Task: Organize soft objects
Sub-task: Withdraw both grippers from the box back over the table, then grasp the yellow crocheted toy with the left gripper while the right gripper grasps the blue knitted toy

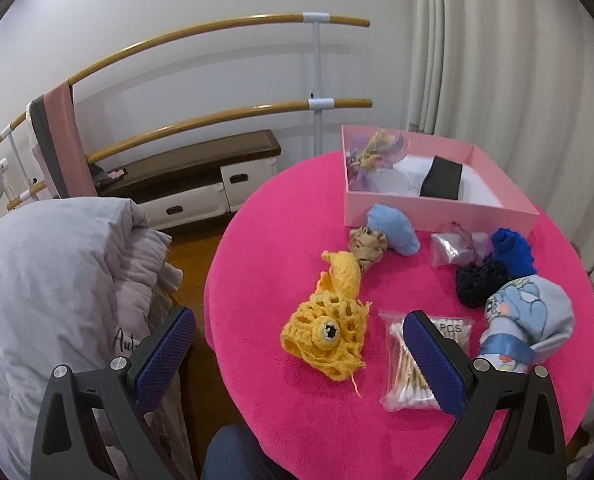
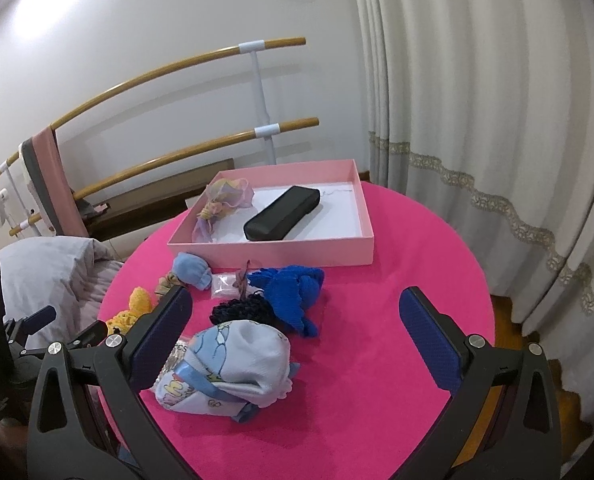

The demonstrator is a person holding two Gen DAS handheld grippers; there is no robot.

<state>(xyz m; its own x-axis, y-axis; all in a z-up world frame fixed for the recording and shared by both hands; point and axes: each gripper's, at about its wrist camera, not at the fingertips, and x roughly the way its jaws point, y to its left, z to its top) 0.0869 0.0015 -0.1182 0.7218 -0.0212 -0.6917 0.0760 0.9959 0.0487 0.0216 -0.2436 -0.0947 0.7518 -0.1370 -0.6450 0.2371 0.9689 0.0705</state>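
Soft things are lying on the pink bench (image 1: 281,420): a yellow crochet (image 1: 325,330) at its centre, a blue knit (image 2: 293,292) and printed cloth (image 2: 233,368) toward 3 o'clock, and the box (image 2: 297,254) sitting at 12 o'clock. The left hand-held gripper (image 1: 299,354) is hovering wide apart over the crochet. The right hand-held gripper (image 2: 297,340) is gaping wide too, holding nothing.

Left hand-held gripper (image 1: 299,354): jaws spread wide, blue-padded fingers (image 1: 433,364) apart with nothing clamped between them, held above the near edge of the surface and angled downward. Right hand-held gripper (image 2: 297,340): jaws likewise spread wide, padded fingers (image 2: 429,340) holding nothing, raised above the surface. In the right wrist view, the left unit's black body appears at the left edge.
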